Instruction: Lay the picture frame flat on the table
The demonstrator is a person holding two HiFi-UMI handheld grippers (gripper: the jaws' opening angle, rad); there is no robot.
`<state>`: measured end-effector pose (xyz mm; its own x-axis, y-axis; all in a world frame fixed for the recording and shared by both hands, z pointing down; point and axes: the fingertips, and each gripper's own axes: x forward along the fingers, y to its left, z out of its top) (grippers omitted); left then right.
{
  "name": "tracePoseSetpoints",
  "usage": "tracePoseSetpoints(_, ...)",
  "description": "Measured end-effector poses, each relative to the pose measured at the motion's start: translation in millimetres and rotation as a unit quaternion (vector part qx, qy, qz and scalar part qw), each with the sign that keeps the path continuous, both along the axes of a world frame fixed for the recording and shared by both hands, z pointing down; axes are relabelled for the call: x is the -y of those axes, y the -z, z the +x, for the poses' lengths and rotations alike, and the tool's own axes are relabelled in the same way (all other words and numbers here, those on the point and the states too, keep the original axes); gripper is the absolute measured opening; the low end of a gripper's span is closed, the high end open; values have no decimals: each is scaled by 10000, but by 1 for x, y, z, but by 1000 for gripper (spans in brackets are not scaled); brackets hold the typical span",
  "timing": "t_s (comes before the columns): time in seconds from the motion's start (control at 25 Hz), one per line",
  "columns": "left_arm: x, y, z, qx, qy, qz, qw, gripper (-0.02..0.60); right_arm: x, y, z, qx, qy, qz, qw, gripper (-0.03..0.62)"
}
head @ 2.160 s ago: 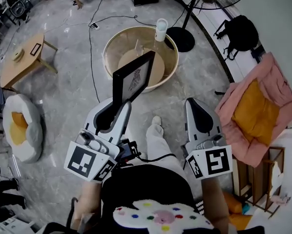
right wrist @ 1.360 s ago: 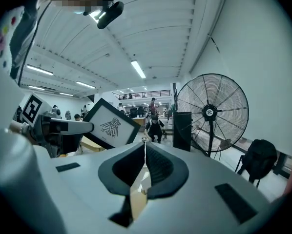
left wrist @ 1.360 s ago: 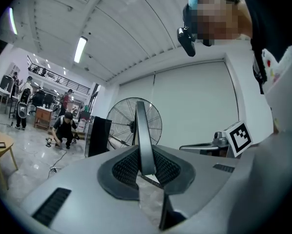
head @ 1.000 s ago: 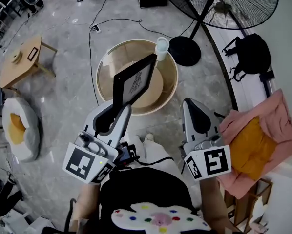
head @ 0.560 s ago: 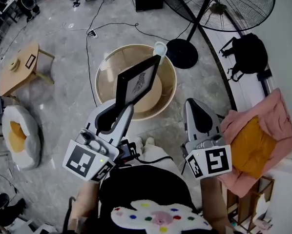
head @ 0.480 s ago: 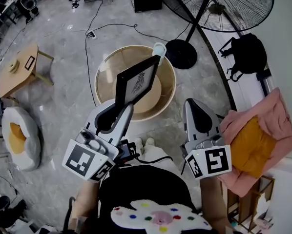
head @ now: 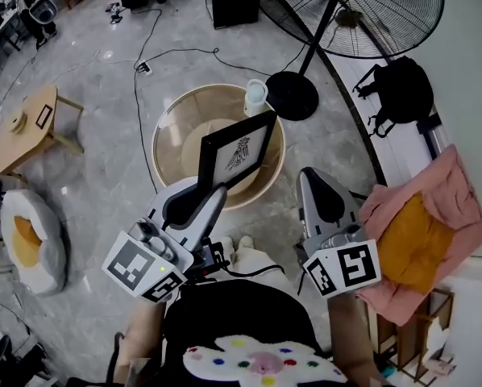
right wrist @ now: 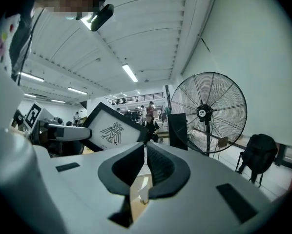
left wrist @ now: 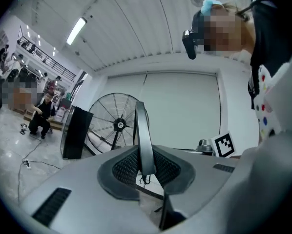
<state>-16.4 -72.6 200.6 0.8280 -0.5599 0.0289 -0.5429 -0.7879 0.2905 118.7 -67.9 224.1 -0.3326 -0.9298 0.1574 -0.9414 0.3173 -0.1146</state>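
The picture frame (head: 239, 152) is black with a white sheet and a dark bird emblem. It hangs upright in the air over the round wooden table (head: 165, 132). My left gripper (head: 212, 189) is shut on the frame's lower left edge. In the left gripper view the frame (left wrist: 143, 130) stands edge-on, pinched between the pads of the left gripper (left wrist: 145, 156). My right gripper (head: 309, 176) is to the right of the frame, apart from it, shut and holding nothing. The right gripper view shows the right gripper's (right wrist: 145, 156) jaws closed together, with the frame (right wrist: 110, 130) beyond them to the left.
A pale cup (head: 255, 97) stands at the table's far rim. Behind it is a big floor fan (head: 352, 6) on a black base (head: 290, 96). A black backpack (head: 399, 87) and a pink cushion (head: 422, 224) lie right. A small wooden table (head: 27, 127) and a pet bed (head: 27, 236) are left.
The frame in my left gripper has turned, so its face now shows broader and less edge-on. The view has shifted, and the round table sits slightly lower. The right gripper has stayed put.
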Motion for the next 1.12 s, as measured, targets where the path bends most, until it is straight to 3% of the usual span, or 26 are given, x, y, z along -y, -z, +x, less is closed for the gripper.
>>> tracePoseSetpoints(0.2, -2, -1, 5, -465, -384, -289, 9978, 72, 6, -3, -7, 275, 267, -73, 9992, 41)
tracePoseSetpoints(0.32, -4, -2, 8, -644, -560, -406, 9955, 72, 8, -7, -14, 474, 490, -140, 9976, 117)
tracePoseSetpoints(0.6, -13, -1, 9, -1006, -1023, -629, 9877, 72, 11, -16, -18, 1011, 628, -348, 9923, 137)
tracePoseSetpoints(0.84, -18, -4, 10, -1062, -1215, -721, 9843, 72, 10, -19, -15, 1657, 722, -509, 9822, 135)
tracePoseSetpoints(0.92, -18, -6, 9, -1029, -1232, -736, 9843, 72, 10, -20, -14, 1685, 711, -517, 9818, 95)
tracePoseSetpoints(1.12, -12, -9, 4, -1013, -1112, -880, 9847, 74, 14, -17, -16, 1718, 610, -574, 9816, 87)
